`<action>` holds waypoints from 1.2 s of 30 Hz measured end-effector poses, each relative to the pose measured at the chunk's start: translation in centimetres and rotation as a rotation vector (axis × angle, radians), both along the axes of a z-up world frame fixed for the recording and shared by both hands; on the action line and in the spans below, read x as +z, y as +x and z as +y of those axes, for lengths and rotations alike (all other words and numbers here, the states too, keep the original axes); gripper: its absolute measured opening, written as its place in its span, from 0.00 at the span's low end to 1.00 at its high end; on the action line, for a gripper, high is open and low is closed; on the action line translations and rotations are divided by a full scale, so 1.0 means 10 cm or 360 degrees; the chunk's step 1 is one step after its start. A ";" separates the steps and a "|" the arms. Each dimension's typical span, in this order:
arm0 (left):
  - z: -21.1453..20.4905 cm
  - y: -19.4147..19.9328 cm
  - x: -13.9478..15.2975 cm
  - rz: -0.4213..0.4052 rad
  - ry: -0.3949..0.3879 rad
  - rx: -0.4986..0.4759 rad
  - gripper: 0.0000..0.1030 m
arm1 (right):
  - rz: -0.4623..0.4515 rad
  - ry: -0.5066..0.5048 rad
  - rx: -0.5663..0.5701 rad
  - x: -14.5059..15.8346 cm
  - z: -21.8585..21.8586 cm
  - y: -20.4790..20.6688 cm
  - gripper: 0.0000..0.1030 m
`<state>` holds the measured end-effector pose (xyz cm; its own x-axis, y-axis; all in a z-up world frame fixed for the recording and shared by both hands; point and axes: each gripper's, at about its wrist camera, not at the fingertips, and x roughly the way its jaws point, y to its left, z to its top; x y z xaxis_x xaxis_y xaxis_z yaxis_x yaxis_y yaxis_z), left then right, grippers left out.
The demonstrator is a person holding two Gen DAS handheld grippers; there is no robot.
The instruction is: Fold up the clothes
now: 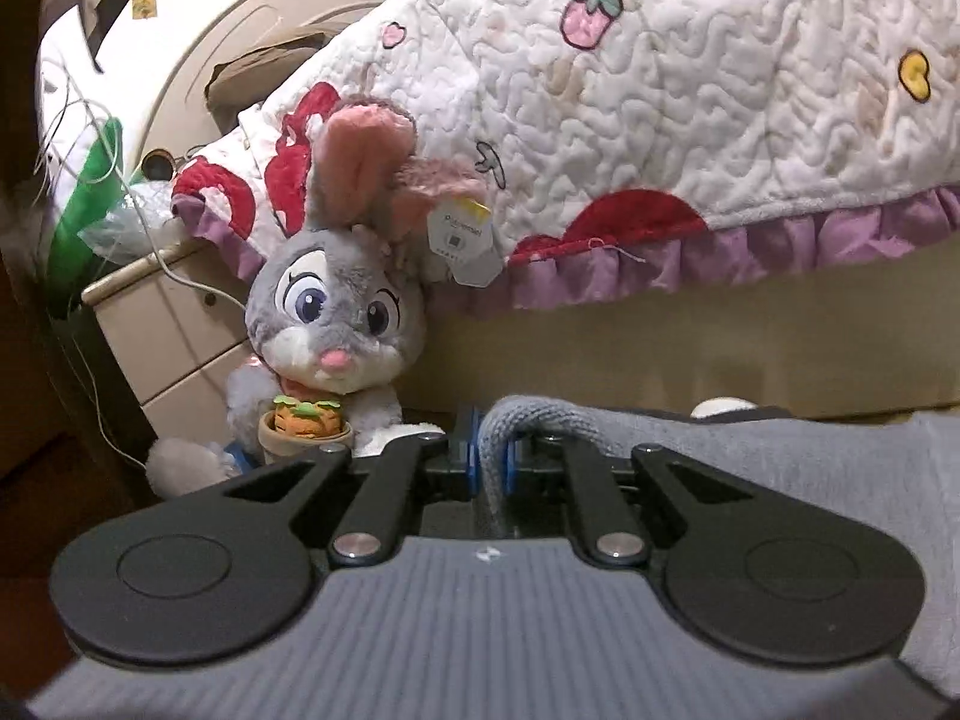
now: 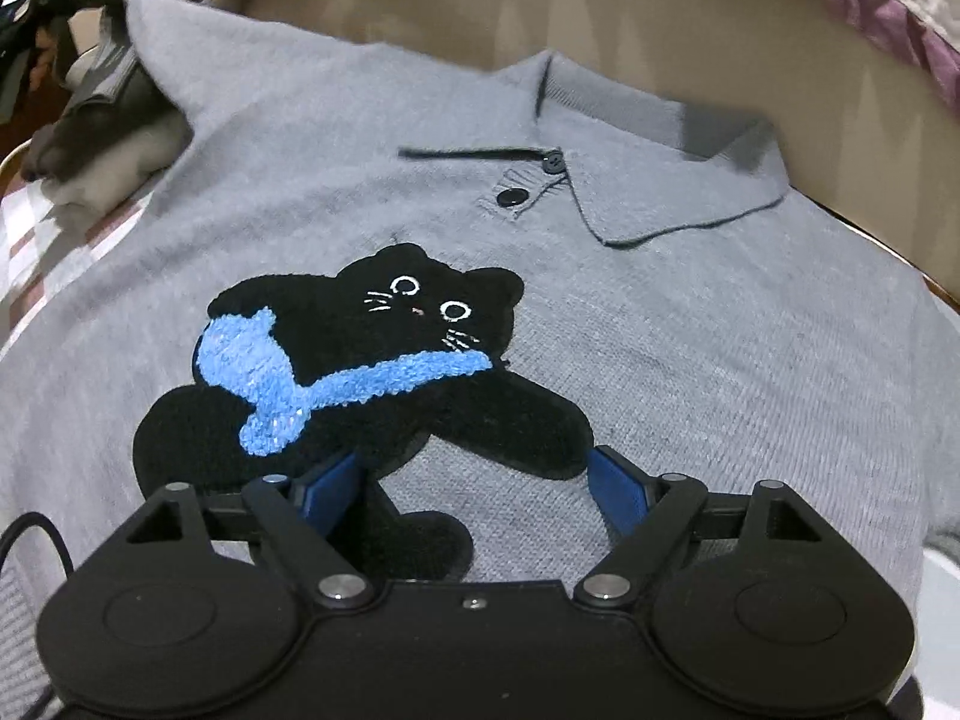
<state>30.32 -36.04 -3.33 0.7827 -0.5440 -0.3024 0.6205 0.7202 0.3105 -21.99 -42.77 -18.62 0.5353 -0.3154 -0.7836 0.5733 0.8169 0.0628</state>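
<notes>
Grey knit sweater (image 2: 690,324) lies spread front-up, collar toward the bed frame (image 2: 600,18). Left gripper (image 1: 489,468) is pinched on a ribbed edge; right gripper (image 2: 474,480) hovers wide over the cat patch (image 2: 360,360). Soft, floppy, stretchy: grab hems or shoulders, not the thick patch.

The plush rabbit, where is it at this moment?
In the left wrist view the plush rabbit sits left of centre, below the quilt edge and beside the bedside cabinet, just beyond the left gripper.
</notes>
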 end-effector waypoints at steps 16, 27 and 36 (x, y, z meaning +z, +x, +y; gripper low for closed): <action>-0.49 -2.27 -0.03 0.0313 -0.0270 -0.0949 0.33 | -0.0054 0.0072 -0.0081 0.07 -0.04 -0.06 0.83; -0.28 -1.80 -0.89 0.1094 -0.0007 -0.0685 0.44 | -0.0054 -0.0161 -0.0003 0.29 0.11 0.24 0.75; -0.04 -1.23 -1.11 0.1177 -0.0064 -0.0500 0.41 | 0.0111 -0.0459 0.0434 0.45 0.40 1.15 0.66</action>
